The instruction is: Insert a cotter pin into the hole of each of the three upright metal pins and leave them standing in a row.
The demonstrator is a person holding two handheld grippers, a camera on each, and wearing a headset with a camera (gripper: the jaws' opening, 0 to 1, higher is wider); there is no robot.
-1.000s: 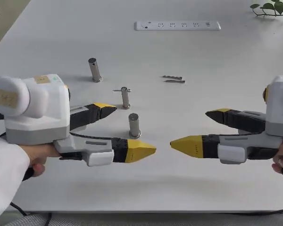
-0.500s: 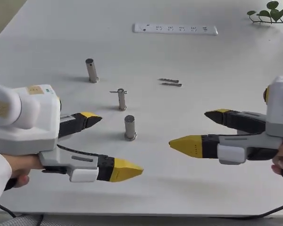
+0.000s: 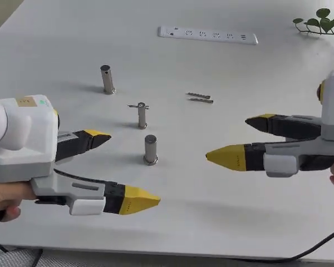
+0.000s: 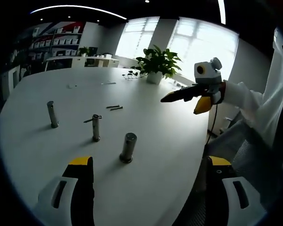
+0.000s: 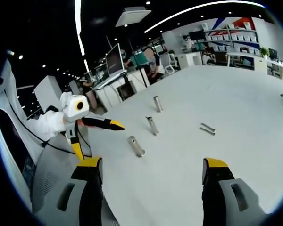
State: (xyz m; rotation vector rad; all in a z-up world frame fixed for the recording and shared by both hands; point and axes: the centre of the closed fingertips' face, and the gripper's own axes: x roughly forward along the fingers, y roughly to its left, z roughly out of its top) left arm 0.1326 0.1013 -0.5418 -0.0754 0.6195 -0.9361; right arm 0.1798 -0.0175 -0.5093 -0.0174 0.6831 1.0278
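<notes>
Three upright metal pins stand in a diagonal row on the white table: the far pin (image 3: pixel 106 79), the middle pin (image 3: pixel 141 115) with a cotter pin through its head, and the near pin (image 3: pixel 150 149). Two loose cotter pins (image 3: pixel 199 98) lie to their right. My left gripper (image 3: pixel 125 167) hovers open and empty, left of and in front of the near pin. At the right my right gripper (image 3: pixel 232 139) is open and empty too. The left gripper view has the row (image 4: pixel 95 128) ahead of its jaws; the right gripper view has the near pin (image 5: pixel 136 146) and the loose cotter pins (image 5: pixel 207 128).
A white power strip (image 3: pixel 207 35) lies at the back of the table, and a plant (image 3: pixel 317 19) sits at the far right corner. A cable (image 3: pixel 317 247) runs off the front right edge. Bare table (image 3: pixel 222 211) lies between the grippers.
My left gripper has drawn back toward the front left, away from the near pin. The right gripper has barely moved. The pins and cotter pins stay put.
</notes>
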